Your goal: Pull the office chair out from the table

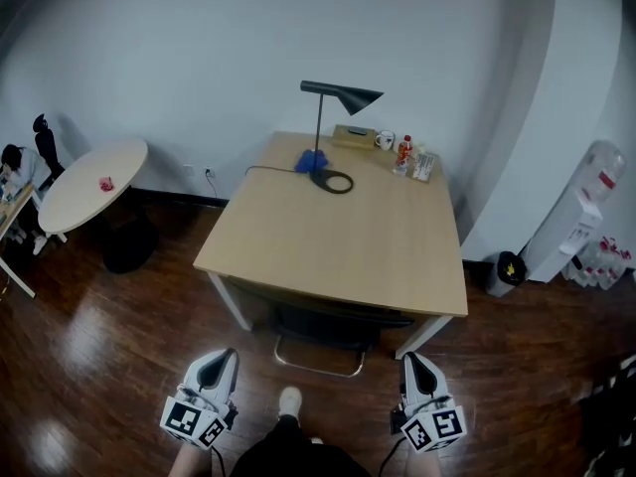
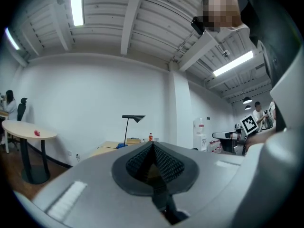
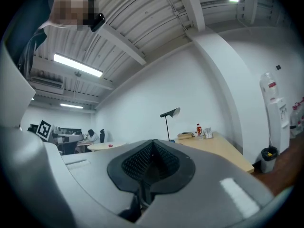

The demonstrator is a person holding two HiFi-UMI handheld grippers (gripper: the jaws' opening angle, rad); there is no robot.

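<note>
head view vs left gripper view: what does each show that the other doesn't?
Head view only: the office chair tucked under the table, with the left gripper and right gripper both short of it. Left gripper view only: the ceiling lights, and a close look at its own jaws, closed with nothing between them. Both: the desk lamp, round table and water dispenser.

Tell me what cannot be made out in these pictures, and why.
- Office chair, head view: the table hides most; only a dark part and a metal bar show.
- Bottle and mug, head view: too small to read.
- Chair, gripper views: unseen; the left gripper and right gripper fill the lower frame.
</note>
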